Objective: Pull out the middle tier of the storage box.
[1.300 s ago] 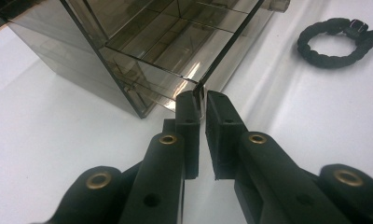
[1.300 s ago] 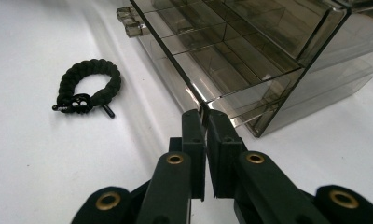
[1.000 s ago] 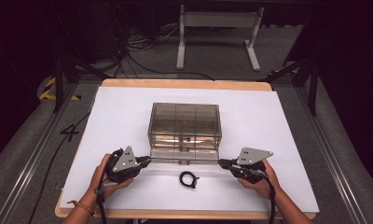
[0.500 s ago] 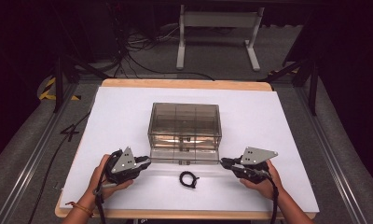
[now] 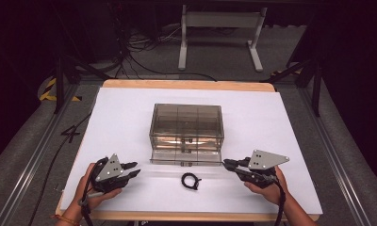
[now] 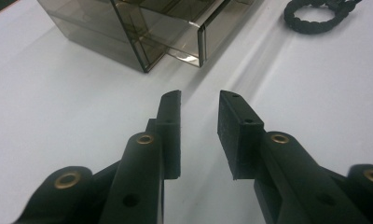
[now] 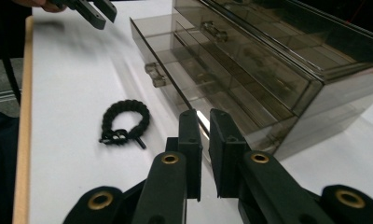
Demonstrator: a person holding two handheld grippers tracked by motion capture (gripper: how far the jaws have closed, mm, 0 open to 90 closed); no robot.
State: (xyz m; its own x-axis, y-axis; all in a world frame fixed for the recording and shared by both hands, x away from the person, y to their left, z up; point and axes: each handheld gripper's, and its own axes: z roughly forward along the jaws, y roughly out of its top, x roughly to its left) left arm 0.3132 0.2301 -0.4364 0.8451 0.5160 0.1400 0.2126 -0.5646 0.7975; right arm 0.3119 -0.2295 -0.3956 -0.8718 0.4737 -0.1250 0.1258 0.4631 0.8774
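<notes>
A smoky clear drawer box stands at the middle of the white table, its bottom drawer pulled out a little. A black braided bracelet lies in front of it. My left gripper rests at the front left, open and holding nothing; its view shows the box corner and the bracelet ahead. My right gripper sits by the drawer's right front corner. Its jaws are closed to a thin slit with nothing between them, and the bracelet lies to their left.
The table's wooden front edge runs just behind both hands. On the dark floor beyond the table stand a white metal frame and loose cables. Rails run along both sides of the table.
My right gripper has shifted slightly to the right, away from the drawer front. The left gripper, the box and the bracelet have stayed where they were.
</notes>
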